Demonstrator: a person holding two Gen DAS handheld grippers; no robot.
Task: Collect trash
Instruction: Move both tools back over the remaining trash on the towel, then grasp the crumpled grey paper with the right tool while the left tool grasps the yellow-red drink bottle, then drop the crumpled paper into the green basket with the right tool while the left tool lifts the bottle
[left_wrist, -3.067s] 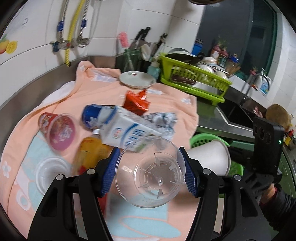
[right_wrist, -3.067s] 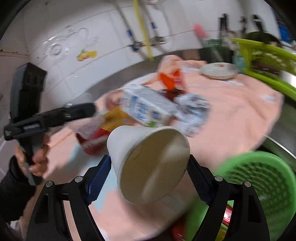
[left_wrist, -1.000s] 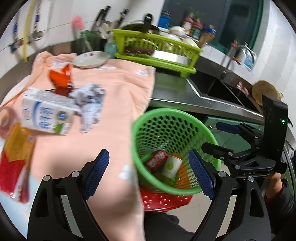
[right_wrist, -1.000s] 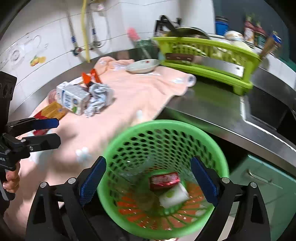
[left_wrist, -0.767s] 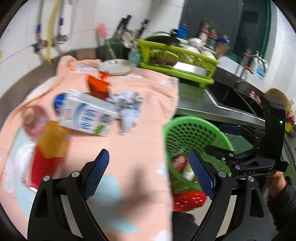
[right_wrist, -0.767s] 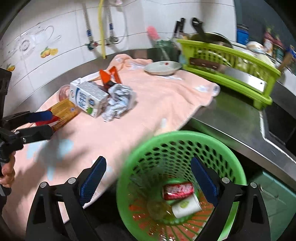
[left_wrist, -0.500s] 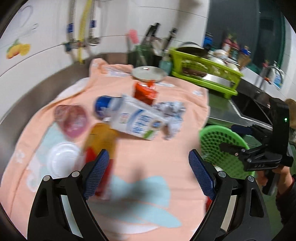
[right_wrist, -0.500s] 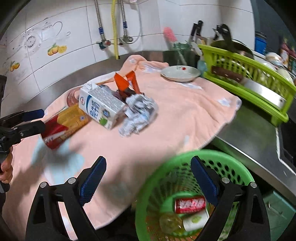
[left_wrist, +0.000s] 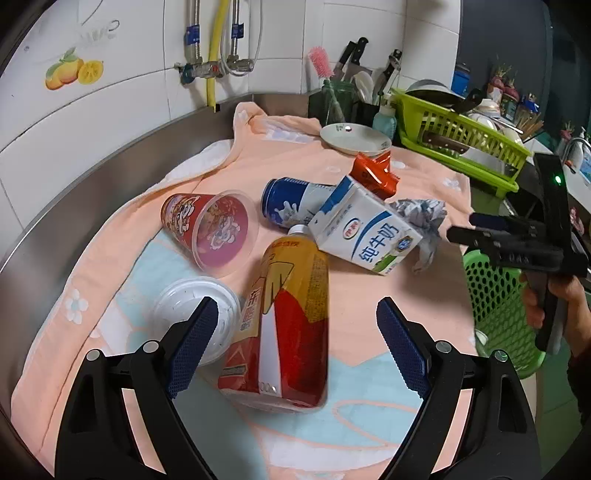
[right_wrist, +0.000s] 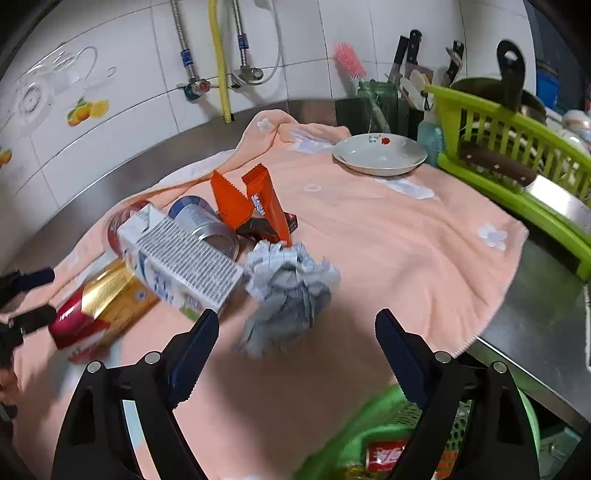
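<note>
Fingers wide on left gripper (left_wrist: 293, 345), straddling the bottle (left_wrist: 284, 321), no contact. Right gripper (right_wrist: 295, 350) has just been closing, nothing gripped, crumpled paper (right_wrist: 286, 291) ahead on towel (right_wrist: 406, 240).

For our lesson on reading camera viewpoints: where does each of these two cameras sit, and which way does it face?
Left wrist: on the left gripper, angled down at the yellow-red bottle; its open fingers show, plus the right gripper.
Right wrist: on the right gripper, angled down at the crumpled paper; its fingers, just closing on nothing, and the left gripper show.
Shared: milk carton, green basket.
</note>
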